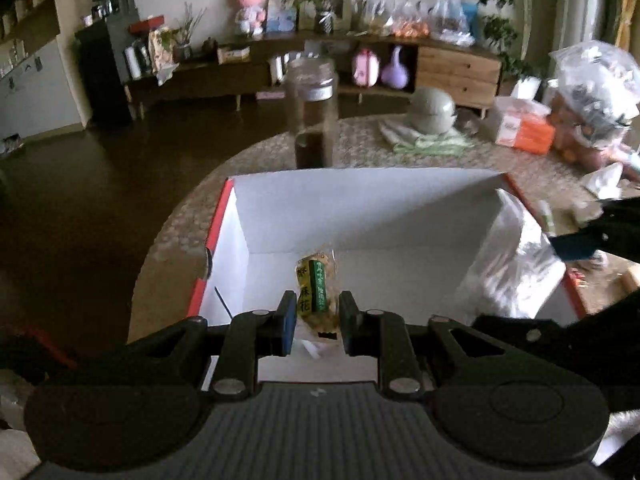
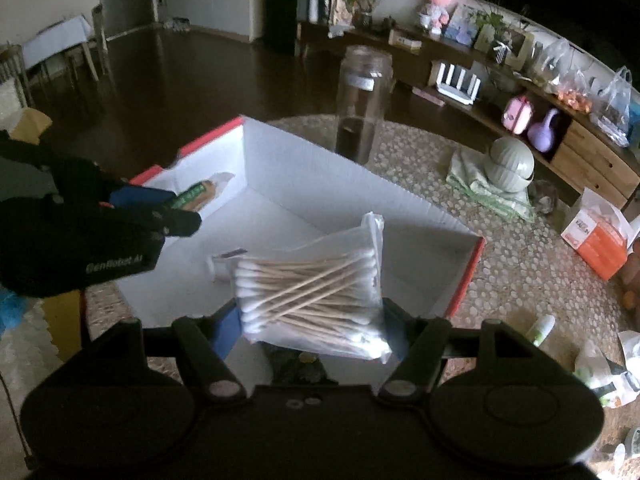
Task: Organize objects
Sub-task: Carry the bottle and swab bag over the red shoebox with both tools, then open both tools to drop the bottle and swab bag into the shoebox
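A white cardboard box with red edges point(image 1: 288, 216) point(image 2: 304, 184) stands open on the round table. My left gripper point(image 1: 314, 322) is shut on a small yellow snack packet with a green label point(image 1: 316, 292) and holds it over the box's near end. From the right wrist view the left gripper point(image 2: 180, 208) reaches over the box's left wall with the snack packet point(image 2: 200, 194). My right gripper point(image 2: 312, 320) is shut on a clear bag of cotton swabs point(image 2: 312, 292), held above the box's near side. That bag shows as a blurred white shape point(image 1: 516, 256) at the box's right wall.
A tall glass jar point(image 1: 314, 116) point(image 2: 362, 104) with dark contents stands just behind the box. Further right lie a green lidded pot on a cloth point(image 2: 508, 168), an orange-and-white carton point(image 2: 596, 236), a small green tube point(image 2: 540, 330) and plastic bags. The table edge curves on the left.
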Motion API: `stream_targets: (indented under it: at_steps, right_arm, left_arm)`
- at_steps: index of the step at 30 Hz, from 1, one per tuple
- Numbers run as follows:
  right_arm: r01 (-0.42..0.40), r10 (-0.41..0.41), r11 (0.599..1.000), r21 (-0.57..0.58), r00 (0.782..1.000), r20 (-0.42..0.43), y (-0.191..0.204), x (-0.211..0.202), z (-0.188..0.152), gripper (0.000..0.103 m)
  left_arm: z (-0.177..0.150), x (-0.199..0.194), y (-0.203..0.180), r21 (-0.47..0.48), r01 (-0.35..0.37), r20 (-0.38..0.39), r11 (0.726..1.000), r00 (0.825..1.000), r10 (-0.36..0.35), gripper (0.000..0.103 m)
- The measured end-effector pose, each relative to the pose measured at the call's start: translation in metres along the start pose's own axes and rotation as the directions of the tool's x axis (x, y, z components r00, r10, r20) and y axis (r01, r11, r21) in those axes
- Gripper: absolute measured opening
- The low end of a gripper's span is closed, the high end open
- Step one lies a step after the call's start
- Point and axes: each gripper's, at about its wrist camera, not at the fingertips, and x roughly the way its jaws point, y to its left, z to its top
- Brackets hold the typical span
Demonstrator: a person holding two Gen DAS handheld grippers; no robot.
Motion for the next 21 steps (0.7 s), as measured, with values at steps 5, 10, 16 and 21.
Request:
stream_targets:
  at_steps: [5, 10, 16, 21]
  right_arm:
    - [0.013, -0.014, 1.0, -0.021, 0.999, -0.049, 0.004, 0.028, 0.005, 0.071]
    - [0.001, -0.002, 1.0, -0.013, 0.995, -0.103, 0.007, 0.048, 0.008, 0.071]
    - [-0.002, 0.003, 1.0, 0.007, 0.982, -0.187, 0.006, 0.068, 0.009, 0.071]
    - [-0.018, 0.022, 1.0, 0.021, 0.976, -0.216, 0.005, 0.074, 0.008, 0.072]
  left_arm:
    - [0.014, 0.036, 0.001, 0.006, 0.013, -0.082, 1.0, 0.997, -0.012, 0.021]
    - [0.022, 0.066, 0.0, 0.0, 0.025, -0.156, 1.0, 0.987, -0.024, 0.021]
    - [0.025, 0.094, -0.008, 0.016, 0.028, -0.251, 0.999, 0.968, -0.023, 0.021]
    - [0.026, 0.102, -0.01, 0.011, 0.043, -0.279, 0.999, 0.959, -0.038, 0.021]
